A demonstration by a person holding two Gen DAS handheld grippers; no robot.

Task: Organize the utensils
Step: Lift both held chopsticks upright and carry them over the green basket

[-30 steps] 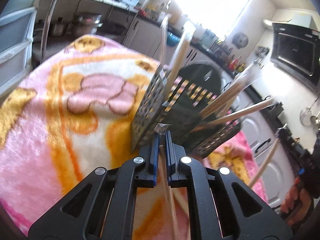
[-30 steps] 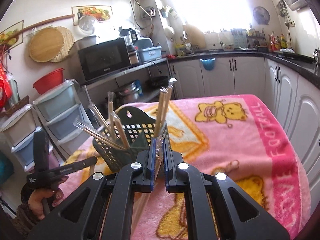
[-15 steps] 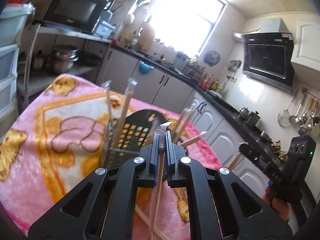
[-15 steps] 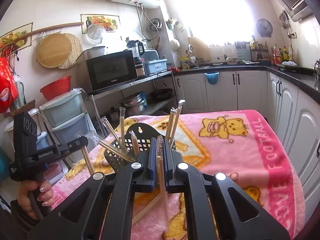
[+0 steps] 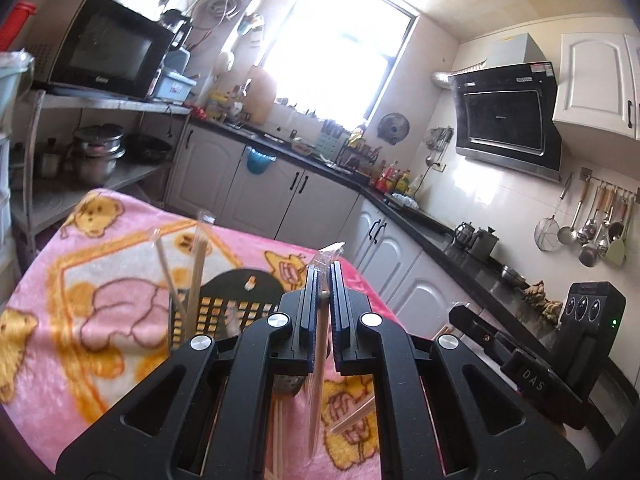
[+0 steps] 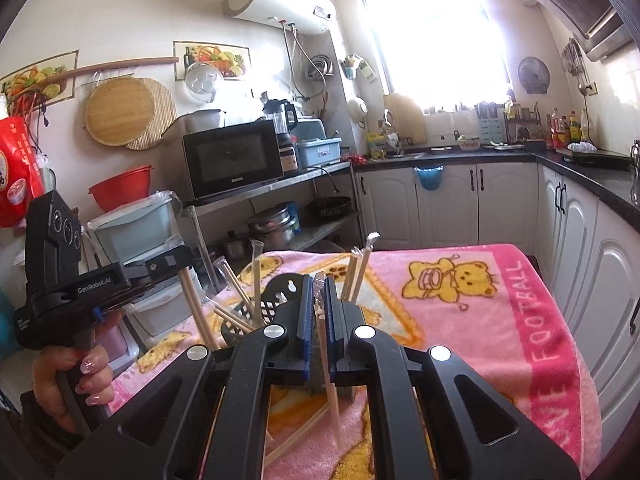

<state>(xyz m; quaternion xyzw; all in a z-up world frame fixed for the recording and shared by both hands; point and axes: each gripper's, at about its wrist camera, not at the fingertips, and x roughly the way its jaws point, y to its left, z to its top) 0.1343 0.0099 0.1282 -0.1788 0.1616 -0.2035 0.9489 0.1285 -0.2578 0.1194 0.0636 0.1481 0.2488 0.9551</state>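
Sunlit window [image 6: 436, 36] above white cabinets [image 6: 448, 204], black counter [image 6: 592, 168], microwave [image 6: 232, 158] shelf.

1. Left wrist view looks forward along its tool [image 5: 324, 276], close above the blanket-covered desk [image 5: 80, 280], toward the window.
2. Right wrist view likewise; both share the black basket [image 6: 280, 292].

The pink blanket [image 6: 532, 320] reads "FOOTBALL" along its darker border, with "LOVE" partly cut off lower down. The left gripper [image 6: 108, 284] carries "GenRobot.AI" in white on its black body. The right gripper [image 5: 532, 376] shows "DAS". The microwave [image 6: 236, 160] says "Galanz" under its door.
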